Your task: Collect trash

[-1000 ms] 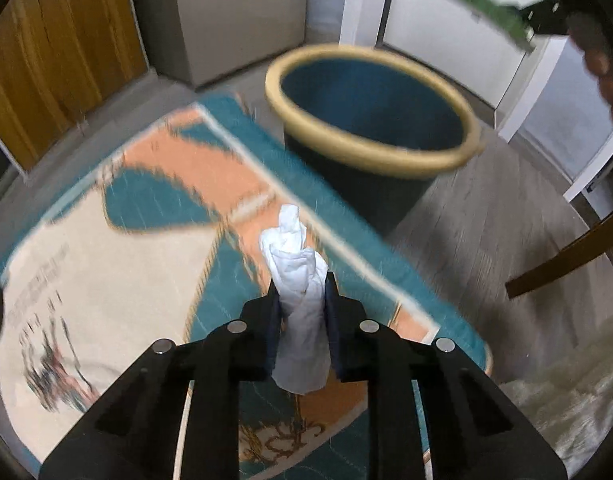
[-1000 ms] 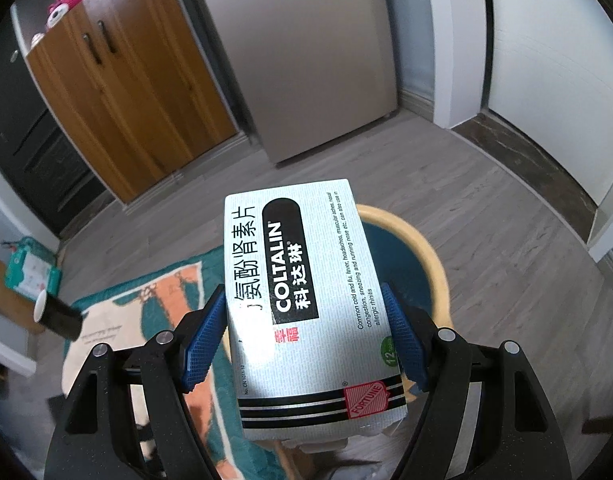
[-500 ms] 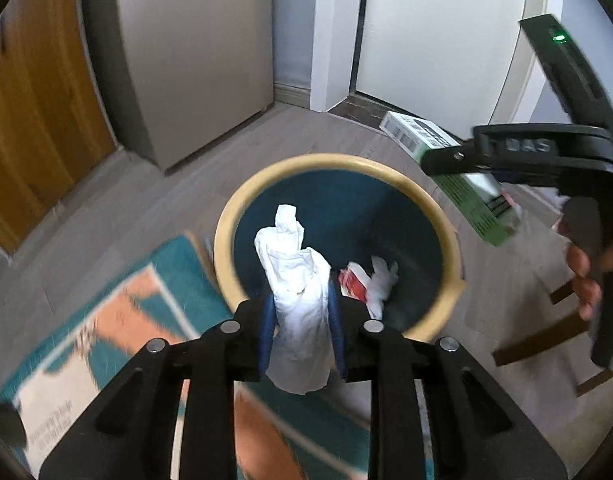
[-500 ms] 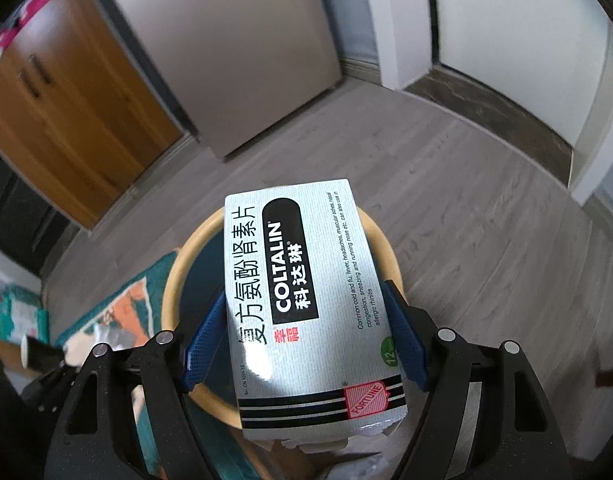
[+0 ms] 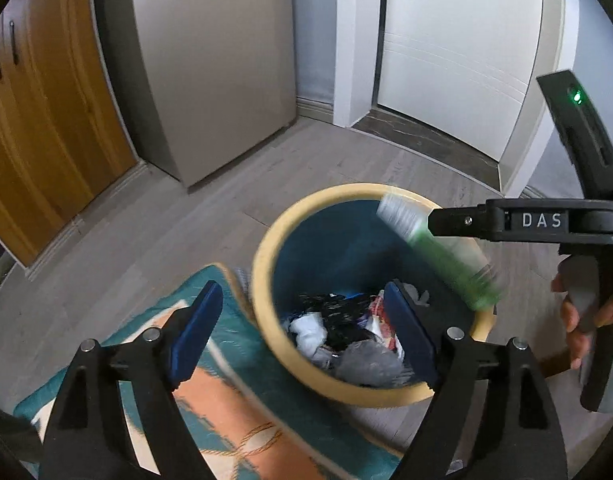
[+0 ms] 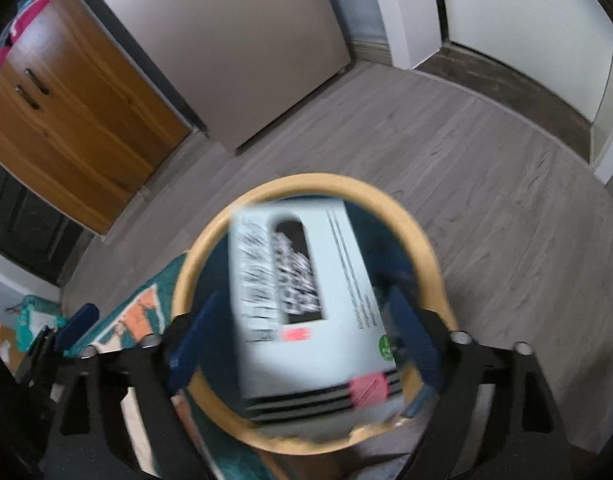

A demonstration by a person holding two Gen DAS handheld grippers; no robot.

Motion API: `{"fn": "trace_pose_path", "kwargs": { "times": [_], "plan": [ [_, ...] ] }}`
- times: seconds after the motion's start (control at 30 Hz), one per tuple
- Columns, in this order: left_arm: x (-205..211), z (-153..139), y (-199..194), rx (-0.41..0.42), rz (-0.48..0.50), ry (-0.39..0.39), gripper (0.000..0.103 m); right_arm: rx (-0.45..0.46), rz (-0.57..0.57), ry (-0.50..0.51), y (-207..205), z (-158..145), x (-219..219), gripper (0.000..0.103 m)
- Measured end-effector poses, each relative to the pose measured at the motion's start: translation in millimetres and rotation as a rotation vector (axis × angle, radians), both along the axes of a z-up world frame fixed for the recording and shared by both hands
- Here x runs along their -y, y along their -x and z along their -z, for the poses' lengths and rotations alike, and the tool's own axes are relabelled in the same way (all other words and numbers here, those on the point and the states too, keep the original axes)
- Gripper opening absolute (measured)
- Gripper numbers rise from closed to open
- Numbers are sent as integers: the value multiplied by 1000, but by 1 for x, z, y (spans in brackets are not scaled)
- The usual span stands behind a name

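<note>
A blue bin with a tan rim point(image 5: 266, 248) stands on the wood floor, holding several pieces of trash. A white tissue wad point(image 5: 306, 330) lies inside it. My left gripper point(image 5: 300, 300) hangs over the bin's near edge, its jaws opening wide with nothing between them. My right gripper point(image 6: 302, 300) is above the bin point(image 6: 306, 184) with its jaws opening. The white and green medicine box point(image 6: 306, 300) sits blurred between the pads, clear of both and slipping downward. In the left wrist view the box point(image 5: 438, 256) tilts over the bin below a right finger point(image 5: 458, 222).
A teal and orange rug point(image 5: 234, 412) touches the bin's left side. A wooden cabinet point(image 5: 46, 140), a grey cabinet point(image 5: 214, 72) and a white door point(image 5: 458, 60) line the far walls. A person's hand point(image 5: 578, 320) grips the right tool's handle.
My left jaws opened and let go of the tissue wad, which now lies in the bin. My right jaws spread and the box has come loose, dropping toward the bin.
</note>
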State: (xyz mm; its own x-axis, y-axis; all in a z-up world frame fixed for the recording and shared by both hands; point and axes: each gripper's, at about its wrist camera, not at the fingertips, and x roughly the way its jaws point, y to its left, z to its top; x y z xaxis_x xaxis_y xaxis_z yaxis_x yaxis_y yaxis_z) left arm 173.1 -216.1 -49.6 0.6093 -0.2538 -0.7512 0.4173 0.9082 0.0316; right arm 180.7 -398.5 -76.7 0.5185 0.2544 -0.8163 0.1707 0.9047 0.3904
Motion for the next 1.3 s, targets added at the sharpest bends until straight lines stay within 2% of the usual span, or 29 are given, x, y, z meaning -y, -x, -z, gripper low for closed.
{"fn": "trace_pose_path", "kwargs": {
  "times": [0.17, 0.27, 0.37, 0.57, 0.7, 0.8, 0.97, 1.07, 1.17, 1.3],
  "plan": [
    [-20, -31, 22, 44, -4, -23, 84, 38, -26, 41, 9, -19, -13, 89],
    [-35, -55, 41, 67, -16, 6, 86, 67, -60, 48, 23, -34, -21, 89],
    [-46, -77, 61, 85, -30, 41, 88, 85, -96, 97, 42, -51, -28, 90],
    [-65, -104, 107, 104, -59, 119, 97, 164, -122, 143, 92, -87, -37, 94],
    [-72, -105, 128, 103, -72, 107, 97, 191, -109, 200, 129, -99, -37, 96],
    [-76, -101, 133, 114, -75, 77, 97, 201, -82, 223, 153, -104, -37, 98],
    [-74, -97, 142, 123, -66, 78, 97, 209, -28, 236, 180, -107, -34, 98],
    [-70, -99, 147, 154, -73, 60, 97, 227, -18, 275, 185, -111, -37, 98],
    [-68, -98, 149, 145, -62, 80, 97, 243, -29, 297, 187, -113, -42, 98],
    [-62, -94, 151, 158, -67, 54, 97, 252, -50, 320, 187, -113, -48, 98]
  ]
}}
